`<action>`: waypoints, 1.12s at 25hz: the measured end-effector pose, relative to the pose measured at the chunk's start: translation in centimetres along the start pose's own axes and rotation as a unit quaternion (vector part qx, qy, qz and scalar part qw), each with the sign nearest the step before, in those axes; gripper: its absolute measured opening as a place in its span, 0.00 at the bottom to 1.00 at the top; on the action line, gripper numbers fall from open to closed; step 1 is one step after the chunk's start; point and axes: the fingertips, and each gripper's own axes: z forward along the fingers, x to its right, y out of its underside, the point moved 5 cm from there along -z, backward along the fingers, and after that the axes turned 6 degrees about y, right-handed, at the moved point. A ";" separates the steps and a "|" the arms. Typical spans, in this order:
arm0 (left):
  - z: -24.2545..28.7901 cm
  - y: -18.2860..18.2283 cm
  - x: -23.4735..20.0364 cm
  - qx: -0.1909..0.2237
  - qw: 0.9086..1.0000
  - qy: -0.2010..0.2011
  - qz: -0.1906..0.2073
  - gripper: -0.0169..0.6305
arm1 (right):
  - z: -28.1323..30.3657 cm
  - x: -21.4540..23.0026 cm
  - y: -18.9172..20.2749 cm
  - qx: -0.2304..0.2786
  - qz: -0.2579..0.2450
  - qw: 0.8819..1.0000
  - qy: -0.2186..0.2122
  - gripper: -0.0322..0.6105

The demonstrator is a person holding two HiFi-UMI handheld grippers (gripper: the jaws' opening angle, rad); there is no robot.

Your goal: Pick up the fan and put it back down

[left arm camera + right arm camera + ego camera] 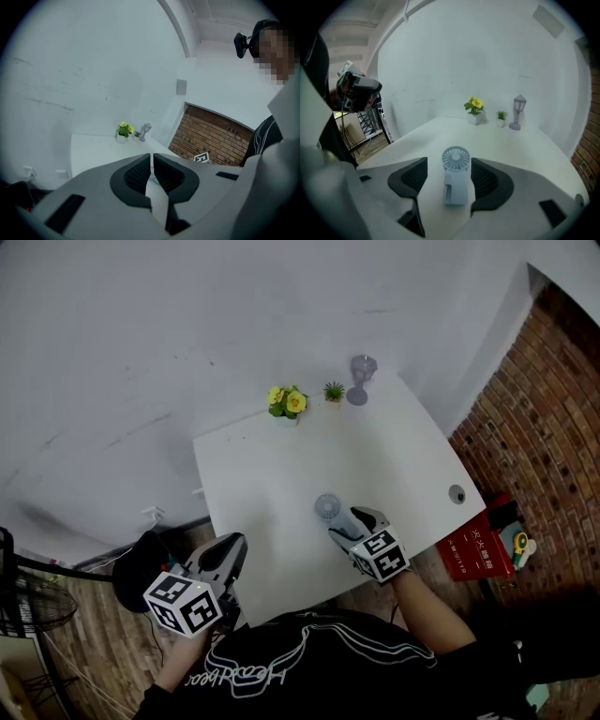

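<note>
The fan (455, 176) lies flat on the white table (272, 474), near its front edge, between the right gripper's (350, 523) jaws, which stand apart with a gap on either side of it. The left gripper (152, 161) hangs off the table's left edge, jaws all but together on nothing. White print on the red box (473, 549) and script on the black shirt (281, 662) are too small to read.

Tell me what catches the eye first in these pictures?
A small pale blue handheld fan lies on the white table between the open jaws of the right claw. Along the far edge stand yellow flowers in a white pot, a tiny green plant and a grey lantern ornament. A red brick wall rises at the right.
</note>
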 end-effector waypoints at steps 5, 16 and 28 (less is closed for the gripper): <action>-1.0 1.0 1.0 -0.003 1.000 0.012 -0.008 0.09 | -3.9 -2.2 -3.1 0.097 0.019 0.995 -0.015 0.34; -3.3 3.0 2.4 -0.007 1.000 0.030 -0.003 0.10 | -9.4 -6.8 -5.5 0.197 0.096 0.974 -0.048 0.05; -3.6 3.1 4.4 -0.002 0.998 0.061 0.020 0.10 | -12.8 -9.0 -5.7 0.220 0.135 0.961 -0.093 0.05</action>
